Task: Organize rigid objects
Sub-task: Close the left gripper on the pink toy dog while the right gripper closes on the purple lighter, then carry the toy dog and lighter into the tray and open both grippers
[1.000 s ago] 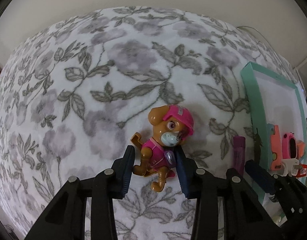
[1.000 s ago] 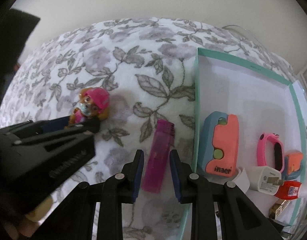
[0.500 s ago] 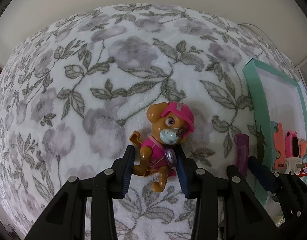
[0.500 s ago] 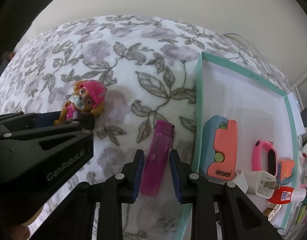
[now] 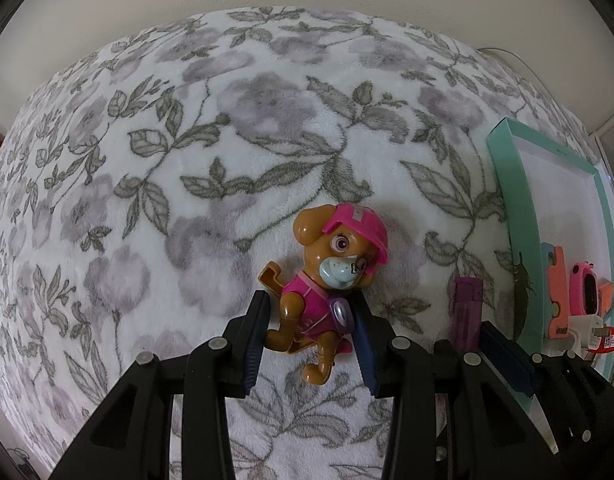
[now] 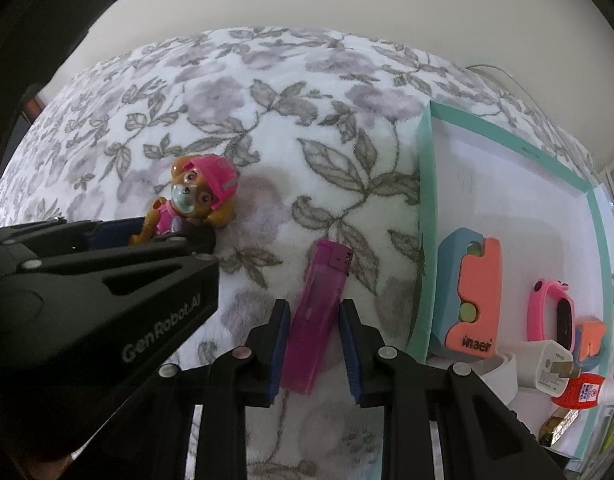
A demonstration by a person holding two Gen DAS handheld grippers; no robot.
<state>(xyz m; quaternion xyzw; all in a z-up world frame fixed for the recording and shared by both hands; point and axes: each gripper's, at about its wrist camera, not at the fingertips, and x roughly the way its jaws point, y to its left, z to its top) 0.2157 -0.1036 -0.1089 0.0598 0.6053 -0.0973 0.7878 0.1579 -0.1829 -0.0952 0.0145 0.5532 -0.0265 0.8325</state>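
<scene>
A brown toy dog [image 5: 327, 280] with a pink helmet lies on the flowered blanket [image 5: 227, 160]. My left gripper [image 5: 309, 304] is shut on its pink body, one pad against each side. To the right lies a purple lighter [image 6: 315, 312], also seen in the left wrist view as the lighter [image 5: 465, 304]. My right gripper [image 6: 313, 308] has the lighter between its jaws; they are closing and the pads touch its sides. The left gripper [image 6: 159, 234] and the toy dog [image 6: 203, 188] sit at the left of the right wrist view.
A teal-rimmed white box [image 6: 425, 220] lies just right of the lighter. It holds a coral and blue toy [image 6: 471, 300], a pink watch [image 6: 551, 312], a white charger [image 6: 547, 368] and a small glue bottle [image 6: 583, 390]. A pale wall rises behind the blanket.
In the right wrist view the blanket and box have slid right and lower while the lighter stays between the jaws. The left gripper keeps its hold on the toy dog.
</scene>
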